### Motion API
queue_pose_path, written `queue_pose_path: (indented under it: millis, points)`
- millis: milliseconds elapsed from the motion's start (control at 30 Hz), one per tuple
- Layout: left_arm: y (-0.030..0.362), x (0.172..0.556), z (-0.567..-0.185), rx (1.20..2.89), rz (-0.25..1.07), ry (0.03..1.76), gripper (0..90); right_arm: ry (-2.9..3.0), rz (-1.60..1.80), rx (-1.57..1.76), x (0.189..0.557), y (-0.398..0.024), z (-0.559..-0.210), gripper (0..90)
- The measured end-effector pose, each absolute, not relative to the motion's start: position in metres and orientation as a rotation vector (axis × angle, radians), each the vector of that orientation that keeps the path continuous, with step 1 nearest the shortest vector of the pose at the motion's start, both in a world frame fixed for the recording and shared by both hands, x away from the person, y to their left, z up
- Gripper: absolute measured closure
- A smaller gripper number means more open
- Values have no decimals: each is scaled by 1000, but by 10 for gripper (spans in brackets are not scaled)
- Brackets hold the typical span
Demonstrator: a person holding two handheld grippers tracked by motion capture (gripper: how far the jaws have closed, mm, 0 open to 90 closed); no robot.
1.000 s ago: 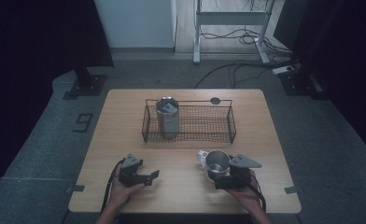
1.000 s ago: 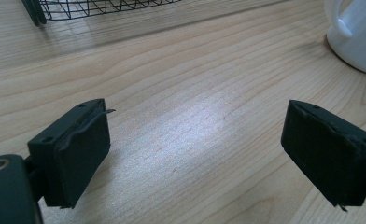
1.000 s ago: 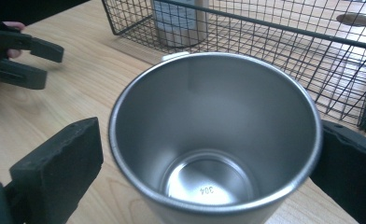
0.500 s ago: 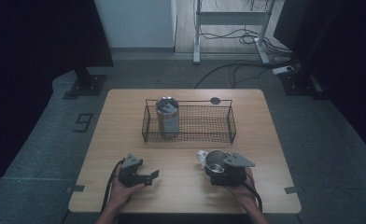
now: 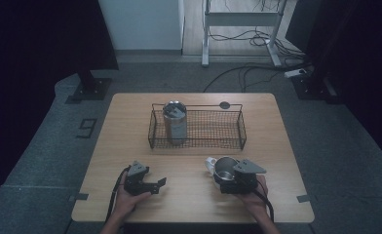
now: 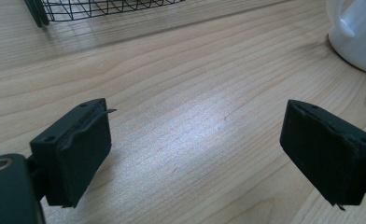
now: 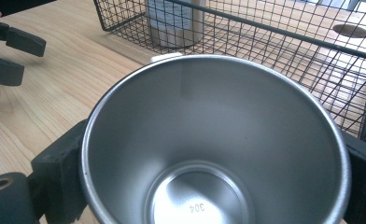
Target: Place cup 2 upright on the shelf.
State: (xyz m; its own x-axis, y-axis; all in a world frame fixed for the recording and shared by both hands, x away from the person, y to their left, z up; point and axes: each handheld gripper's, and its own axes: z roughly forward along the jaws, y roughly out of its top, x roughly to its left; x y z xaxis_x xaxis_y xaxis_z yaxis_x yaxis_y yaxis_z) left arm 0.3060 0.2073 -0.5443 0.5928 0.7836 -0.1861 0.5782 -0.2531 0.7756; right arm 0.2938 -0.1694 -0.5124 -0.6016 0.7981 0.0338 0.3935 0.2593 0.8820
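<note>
A steel cup (image 5: 225,168) stands upright near the table's front right with my right gripper (image 5: 226,173) shut on it; in the right gripper view the jaws press on both sides of the steel cup (image 7: 209,140), which is empty. A white mug (image 5: 210,163) sits just left of the cup, touching or nearly touching it. My left gripper (image 5: 159,185) rests at the front left, open, with bare wood between its jaws in the left gripper view, where the white mug (image 6: 358,32) stands at the upper right.
A black wire basket (image 5: 199,106) stands mid-table, behind both grippers, with a tall steel tumbler (image 5: 175,122) upright at its left end. A round dark cable hole (image 5: 224,105) lies behind the basket. The table's front edge runs close below both hands.
My right gripper has shifted slightly left with the steel cup in it. The left gripper and the basket have stayed put.
</note>
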Motion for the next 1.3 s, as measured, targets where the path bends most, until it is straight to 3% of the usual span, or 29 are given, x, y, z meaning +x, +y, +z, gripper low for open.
queue_pose_path:
  millis: [767, 1300]
  points:
    - [208, 304, -542, 1951, 297, 1091, 92, 2090, 1332, 1098, 286, -180, -501, 63]
    - [208, 303, -542, 1951, 300, 1091, 93, 2069, 1387, 1070, 287, -185, -470, 63]
